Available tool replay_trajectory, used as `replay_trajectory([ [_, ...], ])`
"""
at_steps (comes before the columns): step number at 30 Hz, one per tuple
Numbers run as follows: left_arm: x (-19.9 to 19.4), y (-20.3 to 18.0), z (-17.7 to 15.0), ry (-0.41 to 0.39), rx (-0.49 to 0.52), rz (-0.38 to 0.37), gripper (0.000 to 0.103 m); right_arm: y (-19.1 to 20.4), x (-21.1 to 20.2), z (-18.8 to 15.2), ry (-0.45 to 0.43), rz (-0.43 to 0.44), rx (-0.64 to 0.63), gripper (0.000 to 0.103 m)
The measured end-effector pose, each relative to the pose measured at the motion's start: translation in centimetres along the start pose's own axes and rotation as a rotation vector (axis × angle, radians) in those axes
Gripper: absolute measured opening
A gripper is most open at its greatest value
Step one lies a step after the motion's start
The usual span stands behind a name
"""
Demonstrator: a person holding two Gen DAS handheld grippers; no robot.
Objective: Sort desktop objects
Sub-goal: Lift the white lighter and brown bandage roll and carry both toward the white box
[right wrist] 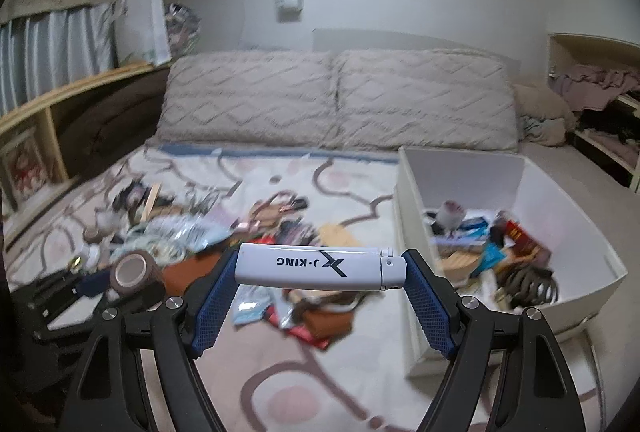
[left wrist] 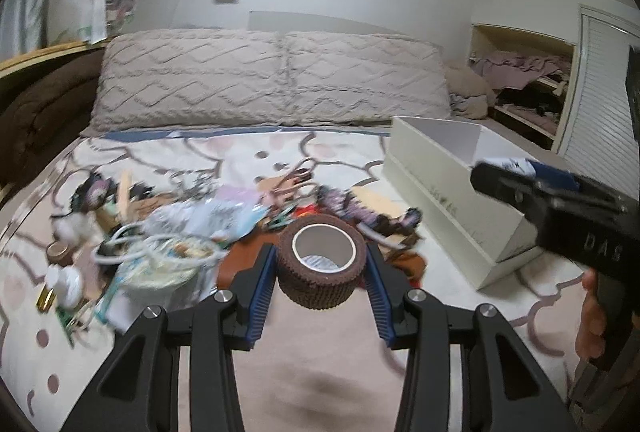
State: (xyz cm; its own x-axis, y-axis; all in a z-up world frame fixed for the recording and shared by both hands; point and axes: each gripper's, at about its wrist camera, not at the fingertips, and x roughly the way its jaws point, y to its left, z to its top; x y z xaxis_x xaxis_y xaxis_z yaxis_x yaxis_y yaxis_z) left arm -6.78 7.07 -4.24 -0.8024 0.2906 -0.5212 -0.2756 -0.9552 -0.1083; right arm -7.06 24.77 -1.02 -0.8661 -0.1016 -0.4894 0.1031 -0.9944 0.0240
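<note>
Tape roll (left wrist: 322, 264) between left gripper (left wrist: 321, 286) pads, lighter (right wrist: 320, 266) across right gripper (right wrist: 320, 288).

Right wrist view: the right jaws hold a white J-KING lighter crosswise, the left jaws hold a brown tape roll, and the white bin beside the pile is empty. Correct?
Not quite: the white bin is not empty. The right wrist view shows it already holding a jumble of sorted items. The rest stands: the right gripper holds the white J-KING lighter crosswise, and the left gripper holds the brown tape roll.
</note>
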Motion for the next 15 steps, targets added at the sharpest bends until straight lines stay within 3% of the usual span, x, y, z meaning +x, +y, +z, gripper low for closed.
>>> replay_trajectory([
  [10, 1.7, -4.7, 2.0, 0.004, 0.038, -0.123, 0.043, -5.3, -0.2, 4.4, -0.091, -0.093, 0.09, 0.081],
  [15, 2.7, -6.2, 2.9, 0.005, 0.042, -0.136, 0.043, -8.4, 0.5, 4.7, -0.09, -0.157, 0.118, 0.081],
])
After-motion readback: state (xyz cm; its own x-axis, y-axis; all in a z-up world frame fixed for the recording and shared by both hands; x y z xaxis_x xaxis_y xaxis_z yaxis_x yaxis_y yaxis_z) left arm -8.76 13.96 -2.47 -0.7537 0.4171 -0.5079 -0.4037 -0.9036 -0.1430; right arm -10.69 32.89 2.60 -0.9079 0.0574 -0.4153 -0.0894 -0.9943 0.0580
